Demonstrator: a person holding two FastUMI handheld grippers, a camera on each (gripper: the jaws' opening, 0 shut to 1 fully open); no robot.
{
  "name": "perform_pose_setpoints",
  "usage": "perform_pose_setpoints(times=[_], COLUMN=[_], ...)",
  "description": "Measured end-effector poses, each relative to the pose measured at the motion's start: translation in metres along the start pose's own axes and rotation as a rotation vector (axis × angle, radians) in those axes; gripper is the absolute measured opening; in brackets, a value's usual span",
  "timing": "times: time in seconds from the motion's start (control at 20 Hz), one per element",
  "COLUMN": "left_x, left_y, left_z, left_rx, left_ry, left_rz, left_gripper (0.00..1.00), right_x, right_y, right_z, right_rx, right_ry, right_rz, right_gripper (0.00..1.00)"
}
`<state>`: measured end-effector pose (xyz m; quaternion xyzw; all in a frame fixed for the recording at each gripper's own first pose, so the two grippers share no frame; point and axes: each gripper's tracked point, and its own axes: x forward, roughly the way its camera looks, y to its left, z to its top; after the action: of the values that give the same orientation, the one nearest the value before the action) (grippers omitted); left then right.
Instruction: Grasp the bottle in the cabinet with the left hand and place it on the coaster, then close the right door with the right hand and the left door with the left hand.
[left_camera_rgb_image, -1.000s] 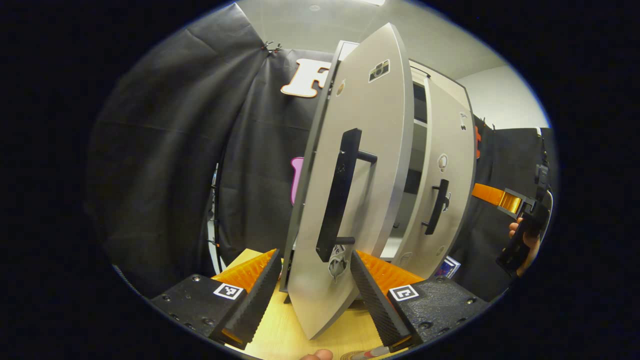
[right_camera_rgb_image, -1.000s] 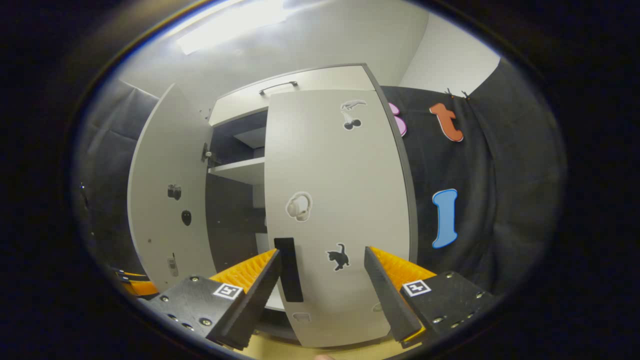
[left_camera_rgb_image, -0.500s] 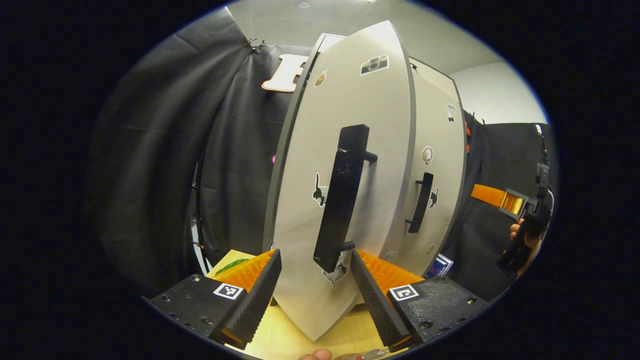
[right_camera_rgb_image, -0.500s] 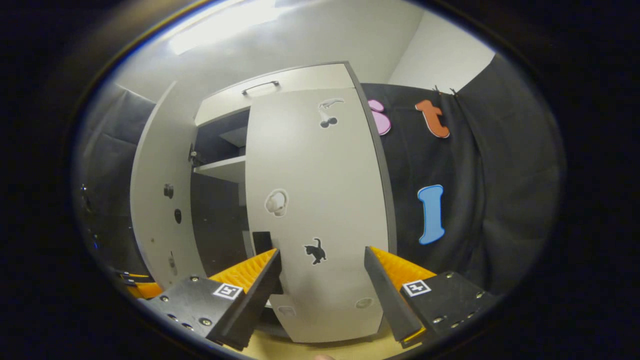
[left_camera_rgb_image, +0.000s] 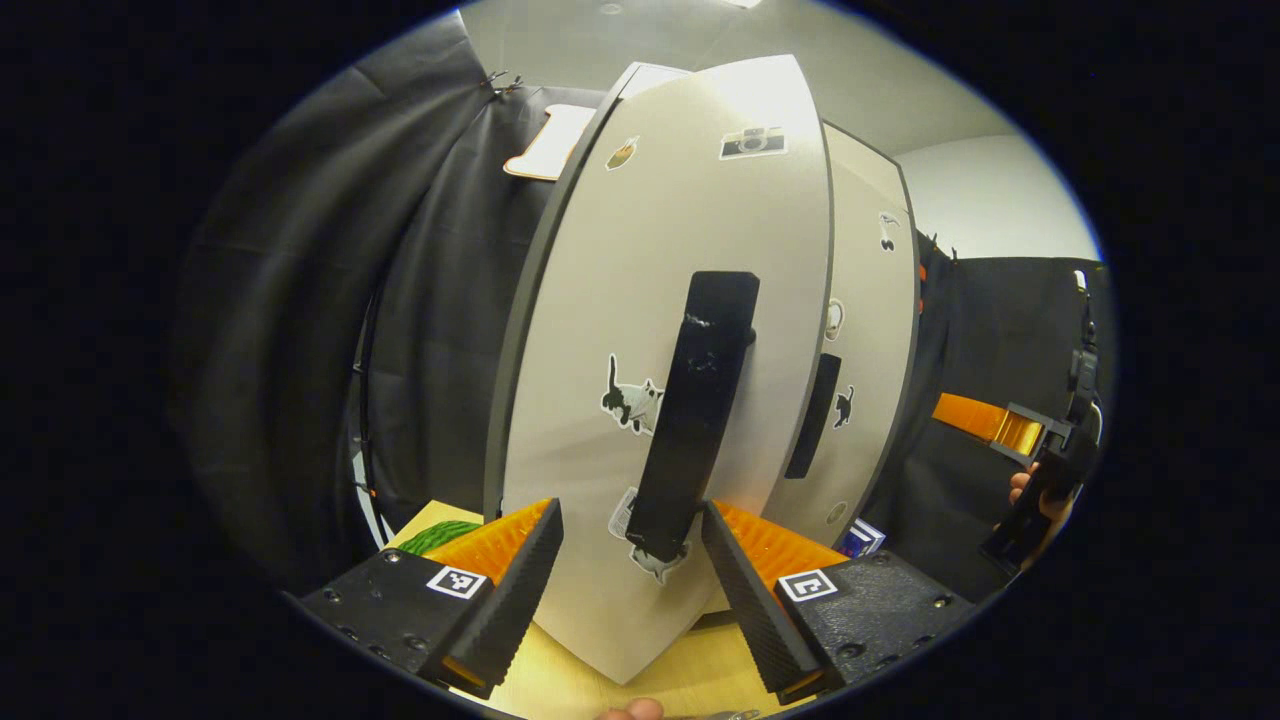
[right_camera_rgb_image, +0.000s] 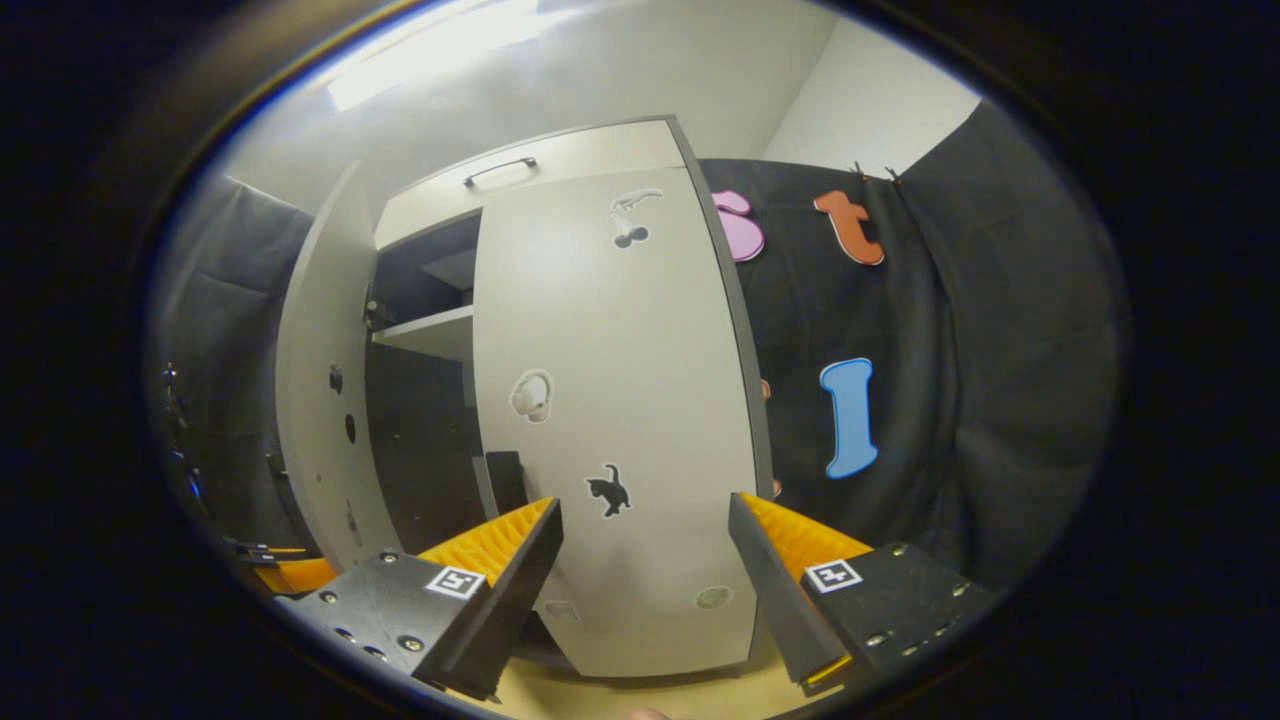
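The grey left door (left_camera_rgb_image: 620, 300) stands almost shut, and its black handle (left_camera_rgb_image: 700, 400) runs down the middle of the left gripper view. My left gripper (left_camera_rgb_image: 630, 508) is open, one finger on each side of the handle's lower end, close to the door face. Behind it the right door (left_camera_rgb_image: 865, 330) lies flat against the cabinet. In the right gripper view the right door (right_camera_rgb_image: 610, 400) is shut and the left door (right_camera_rgb_image: 320, 380) stands ajar, with a dark gap and a shelf (right_camera_rgb_image: 425, 330) between them. My right gripper (right_camera_rgb_image: 645, 503) is open in front of the right door and holds nothing.
The cabinet stands on a light wooden table (left_camera_rgb_image: 590, 690). A green item (left_camera_rgb_image: 440, 535) lies at the door's left foot and a blue box (left_camera_rgb_image: 860, 540) at the cabinet's right foot. A hand holds the other gripper (left_camera_rgb_image: 1040, 450) at the far right.
The left door has swung further towards the cabinet, narrowing the gap, with my left gripper following its handle. The right gripper has drifted slightly away from the shut right door.
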<state>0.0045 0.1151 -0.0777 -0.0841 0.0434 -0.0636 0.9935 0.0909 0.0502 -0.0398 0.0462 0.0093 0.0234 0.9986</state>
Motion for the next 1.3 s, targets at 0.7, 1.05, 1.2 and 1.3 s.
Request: perform_pose_setpoints(times=[0.7, 1.05, 1.2, 1.3], left_x=[0.011, 0.010, 0.008, 0.008], left_y=[-0.026, -0.028, -0.030, -0.030], left_z=[-0.003, -0.001, 0.000, 0.003], left_rx=[-0.008, -0.001, 0.000, 0.006], left_ry=[0.029, 0.018, 0.017, 0.011], left_rz=[-0.100, -0.101, -0.100, -0.091], left_gripper=[0.92, 0.90, 0.90, 0.91], right_x=[-0.013, -0.015, -0.016, -0.018], right_y=[-0.048, -0.055, -0.055, -0.054], right_z=[-0.003, -0.004, -0.003, -0.001], right_rx=[0.016, 0.024, 0.022, 0.018], right_ry=[0.014, 0.020, 0.021, 0.021], right_rz=[-0.093, -0.089, -0.079, -0.071], right_gripper=[1.00, 1.00, 1.00, 1.00])
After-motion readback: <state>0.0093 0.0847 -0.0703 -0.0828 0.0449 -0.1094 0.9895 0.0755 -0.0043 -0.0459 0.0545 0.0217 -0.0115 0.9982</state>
